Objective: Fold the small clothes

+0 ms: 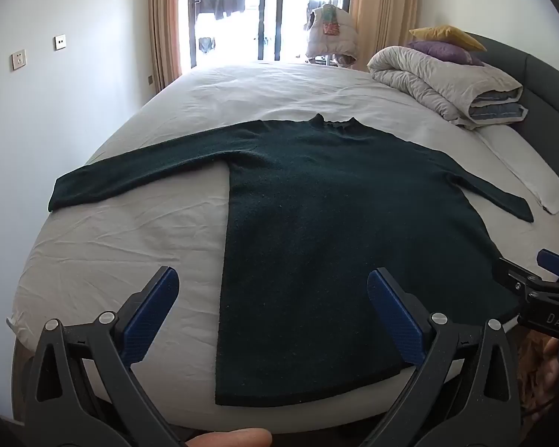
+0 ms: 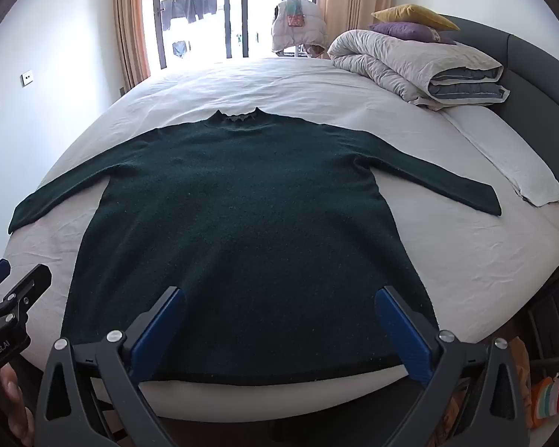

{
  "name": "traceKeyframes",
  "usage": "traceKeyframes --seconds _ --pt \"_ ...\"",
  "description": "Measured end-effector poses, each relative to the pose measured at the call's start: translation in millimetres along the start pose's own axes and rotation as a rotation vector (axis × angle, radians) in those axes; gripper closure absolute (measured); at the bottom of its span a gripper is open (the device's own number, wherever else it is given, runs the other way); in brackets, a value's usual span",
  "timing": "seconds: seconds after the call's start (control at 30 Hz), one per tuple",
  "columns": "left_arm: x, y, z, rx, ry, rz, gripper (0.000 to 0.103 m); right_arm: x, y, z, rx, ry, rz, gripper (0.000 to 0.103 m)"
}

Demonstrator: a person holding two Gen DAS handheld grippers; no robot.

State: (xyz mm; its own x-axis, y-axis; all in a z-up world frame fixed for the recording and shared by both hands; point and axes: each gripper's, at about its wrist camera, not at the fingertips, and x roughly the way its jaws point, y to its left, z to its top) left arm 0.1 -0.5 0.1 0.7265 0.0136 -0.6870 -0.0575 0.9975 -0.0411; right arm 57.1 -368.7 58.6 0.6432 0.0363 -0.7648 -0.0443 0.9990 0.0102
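Dark green sweater (image 1: 316, 223) spread flat, front up, on white bed sheet (image 1: 130, 231); both sleeves out sideways, collar toward window (image 1: 264, 7), hem at near bed edge

Left gripper (image 1: 272, 279) above hem's left part, fingers (image 1: 152, 316) wide apart, nothing between, tilted down

Right gripper (image 2: 279, 298) above hem's middle, fingers (image 2: 402, 335) wide apart, empty, tilted down

Rolled duvet (image 2: 410, 67) with yellow and purple pillows (image 2: 410, 22) far right, well apart from sweater
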Motion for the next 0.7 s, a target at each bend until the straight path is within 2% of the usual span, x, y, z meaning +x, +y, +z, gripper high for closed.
traceKeyframes --seconds 0.7 --pt "-0.3 -0.1 -0.1 -0.002 -0.006 0.0 0.0 1.5 -0.5 -2.4 -0.001 0.003 -0.005 0.0"
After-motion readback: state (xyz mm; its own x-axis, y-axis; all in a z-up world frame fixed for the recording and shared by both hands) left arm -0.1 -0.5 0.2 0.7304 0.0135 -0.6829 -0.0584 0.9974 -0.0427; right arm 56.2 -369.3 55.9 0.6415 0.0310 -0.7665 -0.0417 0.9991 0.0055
